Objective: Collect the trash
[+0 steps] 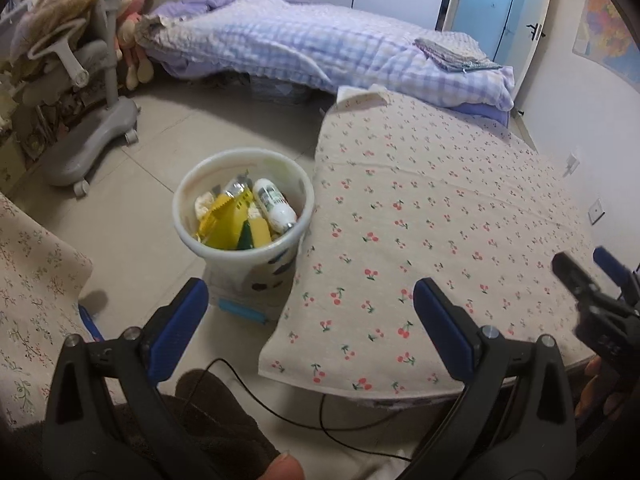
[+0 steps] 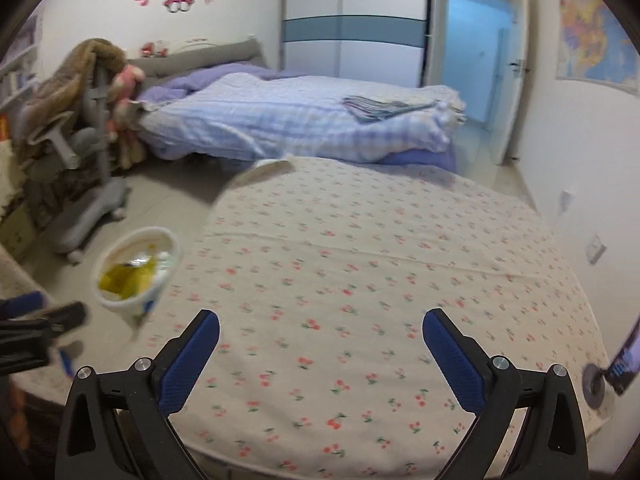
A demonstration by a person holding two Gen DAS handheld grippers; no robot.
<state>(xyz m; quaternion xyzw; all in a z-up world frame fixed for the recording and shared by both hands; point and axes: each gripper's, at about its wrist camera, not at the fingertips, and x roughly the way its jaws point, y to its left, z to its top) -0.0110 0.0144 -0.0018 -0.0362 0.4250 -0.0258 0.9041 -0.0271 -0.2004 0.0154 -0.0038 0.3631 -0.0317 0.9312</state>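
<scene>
A white trash bin (image 1: 188,216) stands on the floor at the table's left edge. It holds yellow wrappers (image 1: 228,224) and a small white bottle (image 1: 274,202). It also shows, blurred, in the right wrist view (image 2: 120,304). My left gripper (image 1: 310,300) is open and empty, held above the floor and table edge just in front of the bin. My right gripper (image 2: 320,328) is open and empty over the cherry-print tablecloth (image 2: 360,264); it shows at the right edge of the left wrist view (image 1: 588,276).
A bed with a checked purple quilt (image 1: 320,44) lies behind the table. A grey wheeled chair (image 1: 92,136) draped with a brown blanket stands at the left. A black cable (image 1: 280,412) runs across the floor near me. A floral cloth (image 1: 32,304) covers something at the left.
</scene>
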